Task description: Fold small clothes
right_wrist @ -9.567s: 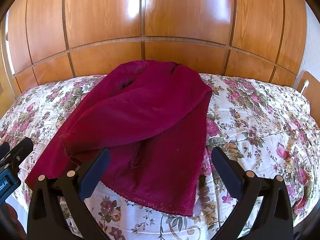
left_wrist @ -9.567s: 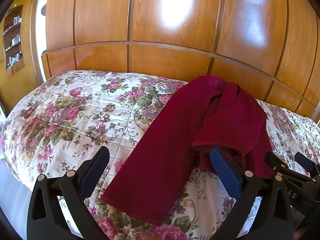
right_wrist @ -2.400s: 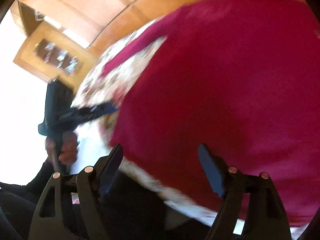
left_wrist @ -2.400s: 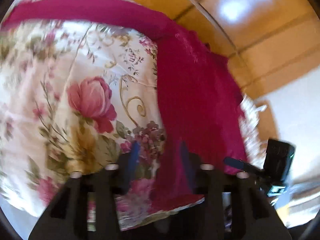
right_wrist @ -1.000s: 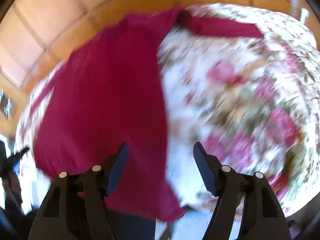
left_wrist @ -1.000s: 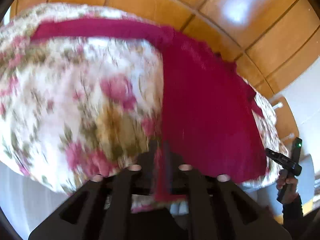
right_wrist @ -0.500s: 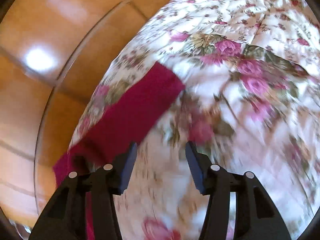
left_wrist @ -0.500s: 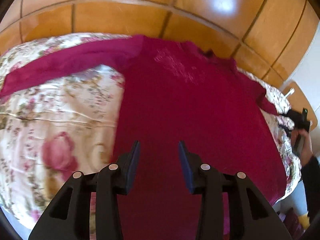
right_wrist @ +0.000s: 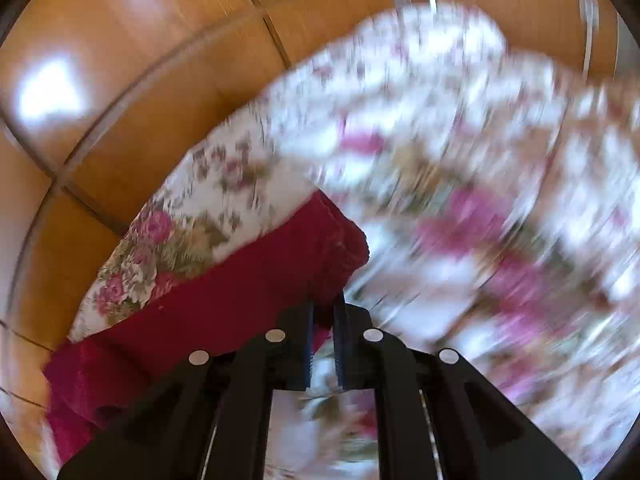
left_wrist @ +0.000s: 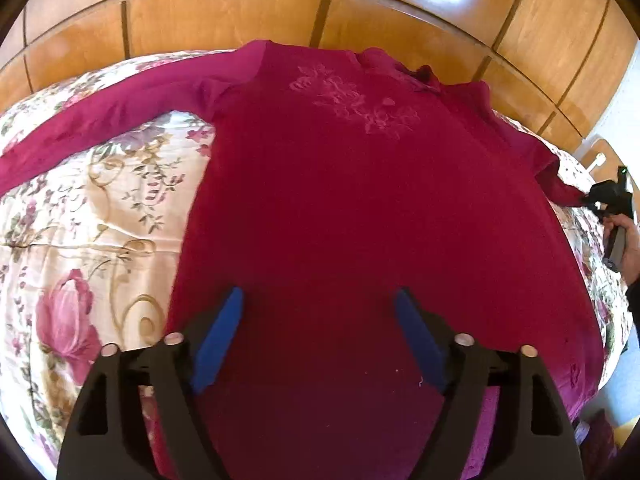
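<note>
The crimson sweater (left_wrist: 360, 208) is spread face up on the floral bedspread (left_wrist: 80, 220), presumably so the sleeves can be folded in first. The left gripper (left_wrist: 318, 320) is held over the hem at 6 o'clock, fingers wide apart and empty. The right gripper (right_wrist: 322, 320) is clamped on the right sleeve cuff (right_wrist: 332, 248) at 3 o'clock. Glossy wooden panelling (left_wrist: 400, 20) is seen behind the bed at 12 o'clock.
</note>
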Tool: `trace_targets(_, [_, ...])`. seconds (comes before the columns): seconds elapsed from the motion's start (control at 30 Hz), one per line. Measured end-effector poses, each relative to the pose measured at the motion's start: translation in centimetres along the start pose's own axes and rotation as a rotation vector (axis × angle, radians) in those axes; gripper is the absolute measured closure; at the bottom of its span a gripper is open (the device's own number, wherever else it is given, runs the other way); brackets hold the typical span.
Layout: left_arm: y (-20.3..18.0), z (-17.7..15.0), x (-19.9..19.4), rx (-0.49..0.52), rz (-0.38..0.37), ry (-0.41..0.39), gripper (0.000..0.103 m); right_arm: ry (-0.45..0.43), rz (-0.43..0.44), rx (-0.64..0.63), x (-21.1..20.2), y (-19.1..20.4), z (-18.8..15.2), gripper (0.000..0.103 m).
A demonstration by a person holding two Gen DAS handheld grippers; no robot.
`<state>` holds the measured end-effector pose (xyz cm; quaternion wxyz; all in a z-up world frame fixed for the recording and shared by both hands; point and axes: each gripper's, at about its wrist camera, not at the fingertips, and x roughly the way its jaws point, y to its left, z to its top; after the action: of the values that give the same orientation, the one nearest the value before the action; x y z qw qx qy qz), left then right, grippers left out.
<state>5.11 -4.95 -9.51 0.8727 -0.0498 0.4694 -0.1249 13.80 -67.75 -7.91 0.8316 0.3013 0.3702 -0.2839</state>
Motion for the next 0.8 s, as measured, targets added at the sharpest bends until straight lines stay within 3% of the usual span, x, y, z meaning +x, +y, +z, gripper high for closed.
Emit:
trace_targets(0.1, [-0.5, -0.2, 0.4, 0.026, 0.020, -0.002, 0.017, -0.086, -0.072, -0.028, -2.3, -1.7, 1.2, 0.096])
trace_targets(0.23, [-0.9, -0.2, 0.7, 0.036, 0.029, -0.003, 0.012, -0.118, -0.177, -0.012, -2.5, -5.0, 2.7, 0.096])
trace_targets(0.37, [-1.2, -0.3, 0.9, 0.058, 0.036, 0.000, 0.008, -0.077, -0.288, -0.028, -0.4, -6.9, 2.8, 0.096])
trace_targets(0.47, [-1.3, -0.4, 1.2, 0.076, 0.035, 0.001, 0.004, 0.018, -0.310, -0.039, 1.9, -7.5, 1.6, 0.092])
trace_targets(0.5, [-1.3, -0.4, 1.3, 0.078, 0.034, 0.001, 0.004, 0.001, -0.318, -0.056, 1.7, -7.4, 1.2, 0.083])
trace_targets(0.53, [-1.4, -0.4, 1.3, 0.081, 0.037, -0.001, 0.004, -0.019, -0.325, -0.070, 1.3, -7.3, 0.8, 0.042])
trace_targets(0.57, [-1.3, -0.4, 1.3, 0.081, 0.037, -0.003, 0.004, -0.030, -0.324, -0.071, 0.8, -7.2, 0.5, 0.019])
trace_targets(0.6, [-1.3, -0.5, 1.2, 0.080, 0.036, -0.007, 0.004, -0.050, -0.322, -0.069, 0.2, -7.2, 0.2, 0.002])
trace_targets(0.67, [-1.3, -0.6, 1.1, 0.082, 0.036, -0.015, 0.004, -0.146, -0.339, -0.110, -2.3, -6.1, -0.8, 0.002])
trace_targets(0.8, [-1.3, -0.5, 1.0, 0.079, 0.032, -0.022, 0.004, -0.205, -0.278, -0.288, -4.9, -1.2, -3.7, 0.002])
